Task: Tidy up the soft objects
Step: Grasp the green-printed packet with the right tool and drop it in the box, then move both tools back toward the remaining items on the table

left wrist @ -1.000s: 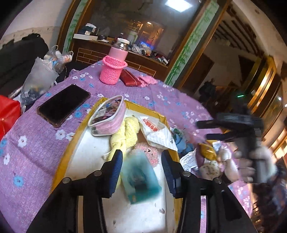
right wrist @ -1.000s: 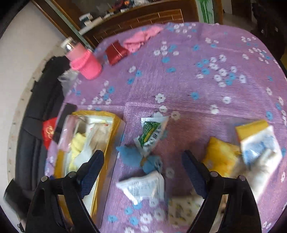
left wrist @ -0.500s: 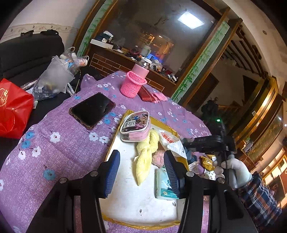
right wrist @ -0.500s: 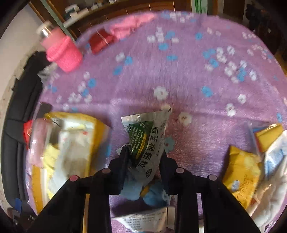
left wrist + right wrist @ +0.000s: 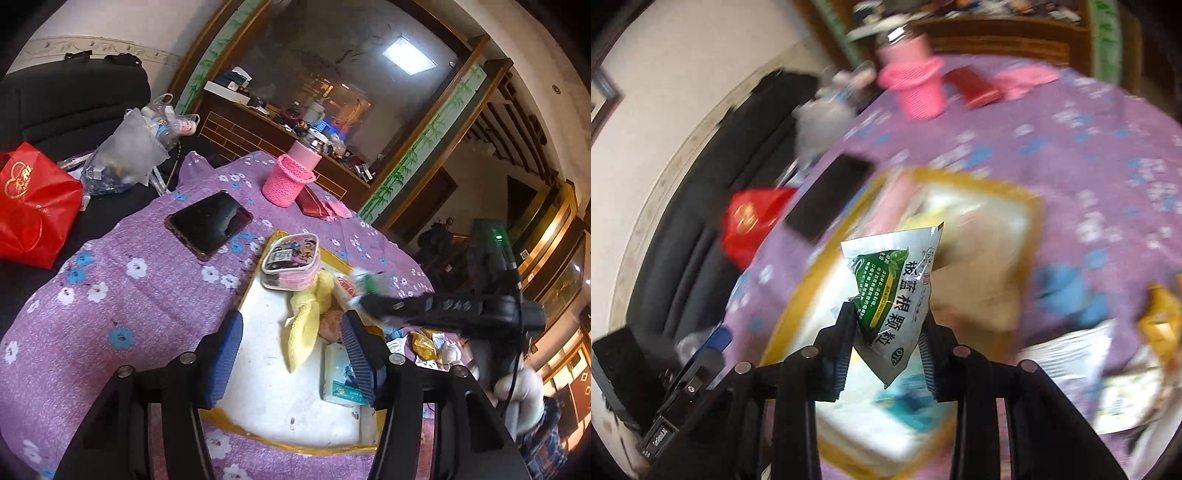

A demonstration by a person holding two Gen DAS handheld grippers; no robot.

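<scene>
Gripping green sachet (image 5: 892,295) in right hand-held gripper (image 5: 888,354), above tray (image 5: 1030,206)

The green-and-silver sachet (image 5: 895,295) reads 板蓝根颗粒 in large dark characters, with a small "OTC" oval near its lower tip — finer print beside them is too small to read. Left of it, the red bag (image 5: 33,206) carries gold characters — illegible.

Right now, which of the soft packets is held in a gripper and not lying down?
The silver-and-green sachet, pinched by the right gripper above the yellow-rimmed tray. The teal tissue pack lies in the tray.
</scene>
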